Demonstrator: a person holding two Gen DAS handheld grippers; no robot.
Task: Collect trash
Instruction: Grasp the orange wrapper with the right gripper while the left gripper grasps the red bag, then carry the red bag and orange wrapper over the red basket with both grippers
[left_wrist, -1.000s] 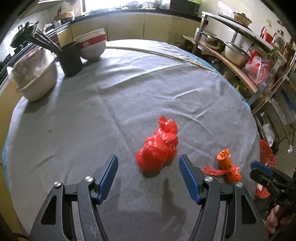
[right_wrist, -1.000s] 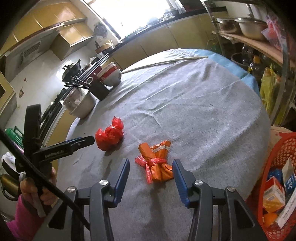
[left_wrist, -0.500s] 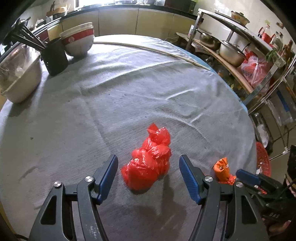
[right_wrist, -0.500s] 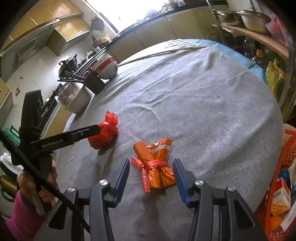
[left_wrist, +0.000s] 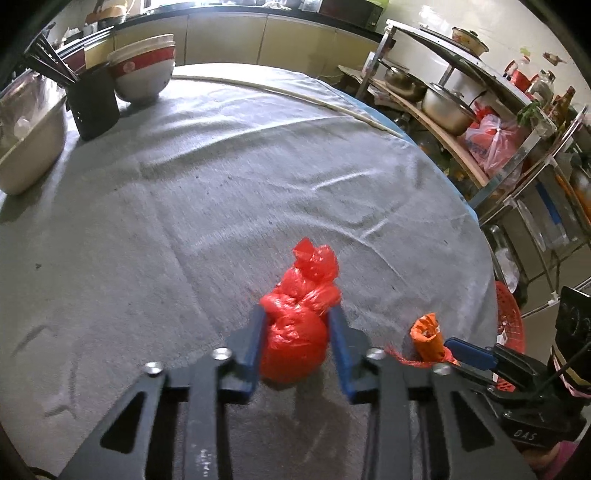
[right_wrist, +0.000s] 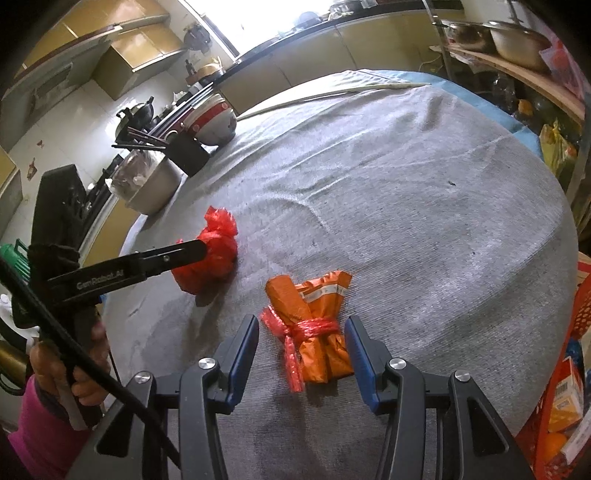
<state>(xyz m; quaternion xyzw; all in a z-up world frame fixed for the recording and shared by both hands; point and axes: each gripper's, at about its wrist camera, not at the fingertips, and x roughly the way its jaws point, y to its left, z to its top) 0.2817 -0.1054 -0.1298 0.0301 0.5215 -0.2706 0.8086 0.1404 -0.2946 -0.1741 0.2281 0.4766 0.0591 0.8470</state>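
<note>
Left gripper has just been closing, and its blue pads now press both flanks of the red plastic bag, which sits knotted on the grey cloth of the worktop. The bag's twisted top pokes out past the fingertips toward 12 o'clock. In the right wrist view the same gripper reaches in from 9 o'clock, held by a hand in a pink sleeve, with the bag bulging around its tip.

Right gripper stands at a narrow gap, its jaws having just eased inward slightly; the orange packet bundle, tied with a red plastic strip, lies between the pads. Bare cloth shows between the left pad and the bundle; on the right side the pad is very close, and contact cannot be told. The bundle rests flat on the cloth, its loose ends fanning toward 12 o'clock.

Farther out at 10 o'clock stand a black chopstick holder, stacked red-and-white bowls and a steel basin. At 3 to 4 o'clock, off the worktop's edge, sits a red plastic basket with cartons inside. A metal rack of pots lines the far side at 1 o'clock.
</note>
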